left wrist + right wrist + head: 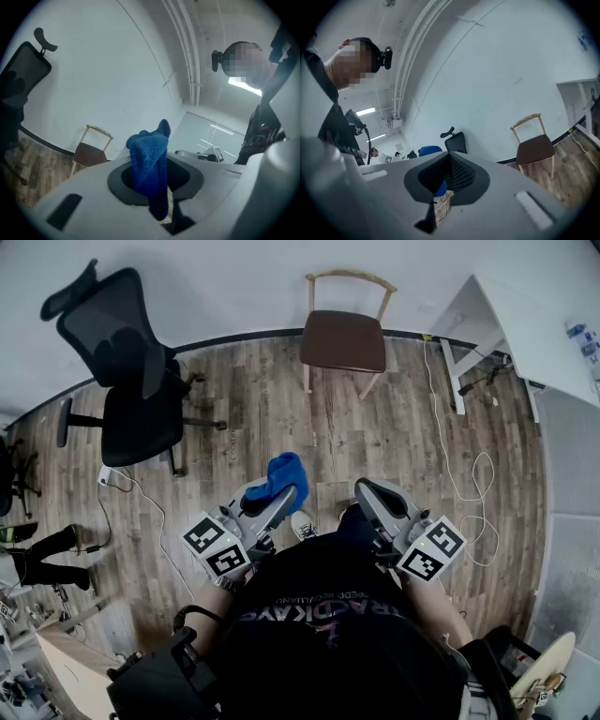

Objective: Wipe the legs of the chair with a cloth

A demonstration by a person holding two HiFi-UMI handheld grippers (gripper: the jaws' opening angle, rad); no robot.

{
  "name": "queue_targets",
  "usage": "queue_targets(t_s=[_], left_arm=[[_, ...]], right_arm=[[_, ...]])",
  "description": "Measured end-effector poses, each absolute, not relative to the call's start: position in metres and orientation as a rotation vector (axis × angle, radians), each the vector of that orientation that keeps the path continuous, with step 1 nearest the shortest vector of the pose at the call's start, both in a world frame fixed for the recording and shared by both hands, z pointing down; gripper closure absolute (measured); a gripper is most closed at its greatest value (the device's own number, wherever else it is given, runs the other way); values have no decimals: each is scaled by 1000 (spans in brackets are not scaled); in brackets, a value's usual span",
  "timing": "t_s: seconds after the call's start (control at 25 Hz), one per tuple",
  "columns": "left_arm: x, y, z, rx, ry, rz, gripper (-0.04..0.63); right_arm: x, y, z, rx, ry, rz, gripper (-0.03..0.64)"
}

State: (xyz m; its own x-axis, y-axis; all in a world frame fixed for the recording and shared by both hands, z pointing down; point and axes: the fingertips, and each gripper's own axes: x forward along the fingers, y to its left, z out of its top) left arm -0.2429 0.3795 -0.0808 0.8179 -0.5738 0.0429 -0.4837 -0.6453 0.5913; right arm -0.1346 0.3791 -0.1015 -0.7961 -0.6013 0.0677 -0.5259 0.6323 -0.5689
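Left gripper [277,495] clamps the blue cloth [286,472]; the wooden chair [343,338] stands well ahead, slightly right, legs upright. Right gripper [368,489] closed, empty.

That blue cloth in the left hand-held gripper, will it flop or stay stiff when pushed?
Probably floppy: the blue cloth bunches and folds above the left hand-held gripper. It looks plush, so likely light and compressible, and unlikely to slip from the closed jaws.

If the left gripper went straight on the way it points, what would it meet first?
Way looks free nearby; the left gripper, shut on the blue cloth, likely reaches the wall right of the wooden chair. Depth unclear.
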Motion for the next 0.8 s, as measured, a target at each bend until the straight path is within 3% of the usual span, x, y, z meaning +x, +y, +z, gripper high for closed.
queue_targets(t_s=[0.8], left_arm=[[-250,381,-81,2386,-784,-214,522]], right_arm=[[-134,379,-105,-925,2694,-887,609]])
